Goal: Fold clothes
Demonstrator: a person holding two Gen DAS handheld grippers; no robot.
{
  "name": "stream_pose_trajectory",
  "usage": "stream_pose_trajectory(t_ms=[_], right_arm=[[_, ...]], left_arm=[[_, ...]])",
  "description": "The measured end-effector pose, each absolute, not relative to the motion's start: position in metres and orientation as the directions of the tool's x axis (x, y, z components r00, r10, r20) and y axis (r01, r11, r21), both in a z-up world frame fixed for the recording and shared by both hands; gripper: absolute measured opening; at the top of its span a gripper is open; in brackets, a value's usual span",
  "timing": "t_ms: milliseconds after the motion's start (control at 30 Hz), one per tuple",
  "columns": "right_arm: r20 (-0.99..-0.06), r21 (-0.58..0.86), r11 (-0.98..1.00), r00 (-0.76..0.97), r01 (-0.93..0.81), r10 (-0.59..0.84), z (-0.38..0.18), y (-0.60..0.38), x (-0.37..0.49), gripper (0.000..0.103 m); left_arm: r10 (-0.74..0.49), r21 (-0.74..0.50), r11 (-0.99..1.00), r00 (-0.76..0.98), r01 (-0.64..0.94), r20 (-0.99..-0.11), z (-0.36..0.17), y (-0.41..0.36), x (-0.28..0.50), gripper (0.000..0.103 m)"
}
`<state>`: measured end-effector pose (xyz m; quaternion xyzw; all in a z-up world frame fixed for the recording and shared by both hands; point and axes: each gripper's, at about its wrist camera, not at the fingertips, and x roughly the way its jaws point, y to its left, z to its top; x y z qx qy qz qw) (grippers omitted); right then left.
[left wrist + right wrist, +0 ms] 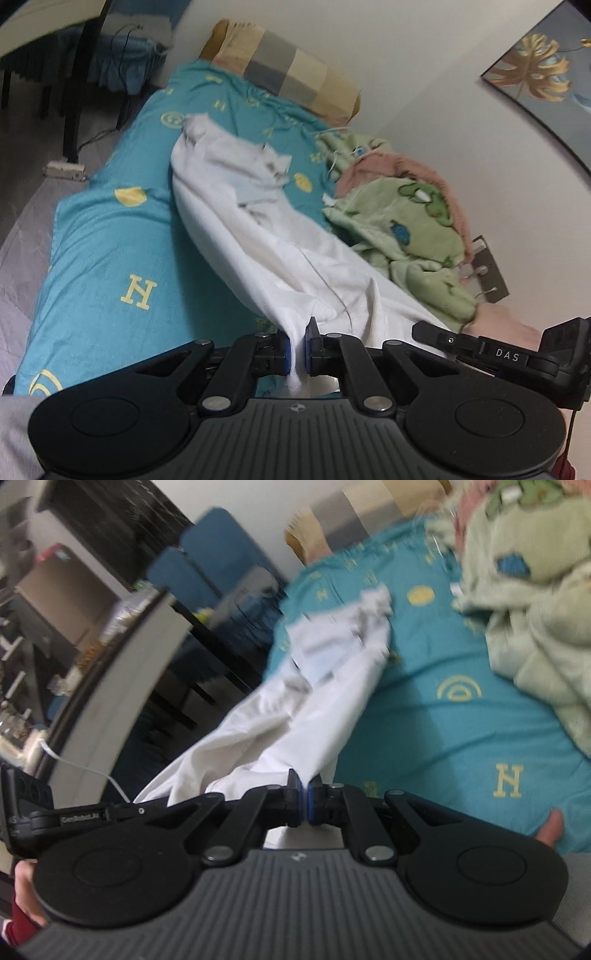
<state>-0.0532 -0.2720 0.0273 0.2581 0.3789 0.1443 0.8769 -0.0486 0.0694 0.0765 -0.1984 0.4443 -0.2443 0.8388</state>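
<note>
Both tools [296, 352] [303, 801] pinch the white garment's [255, 236] edge.

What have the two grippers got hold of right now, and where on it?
Both hold the white garment. The left gripper and the right gripper are each shut on a bunched bit of its near edge; the far end rests on the teal bedsheet.

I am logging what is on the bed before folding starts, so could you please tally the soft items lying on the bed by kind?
White garment, held in both grippers: 1
Green blanket: 1
Pink blanket: 1
Checked pillow: 1
Teal bedsheet: 1
Total: 5
</note>
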Motion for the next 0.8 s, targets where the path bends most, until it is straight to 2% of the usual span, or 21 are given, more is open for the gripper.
stream_pose_trajectory(t_ms=[233, 333, 567, 800], right_arm=[[-0.552, 0.574, 0.812, 0.684, -0.102, 0.477, 0.025, -0.274, -0.127, 0.006], [-0.542, 0.582, 0.807, 0.696, -0.094, 0.472, 0.023, -0.276, -0.129, 0.006], [-0.529, 0.561, 0.824, 0.732, -0.078, 0.429, 0.032, -0.271, -0.054, 0.006], [-0.547, 0.544, 0.838, 0.738, -0.045, 0.395, 0.002, -0.266, 0.052, 0.007]], left_arm=[[-0.626, -0.577, 0.771, 0.489, 0.269, -0.608, 0.089, 0.082, -0.137, 0.007], [-0.626, -0.573, 0.77, 0.5, 0.28, -0.598, 0.089, 0.085, -0.143, 0.007], [-0.549, -0.492, 0.829, 0.56, 0.267, -0.621, 0.098, 0.065, -0.059, 0.007], [-0.483, -0.44, 0.868, 0.599, 0.232, -0.638, 0.067, 0.051, 0.059, 0.007]])
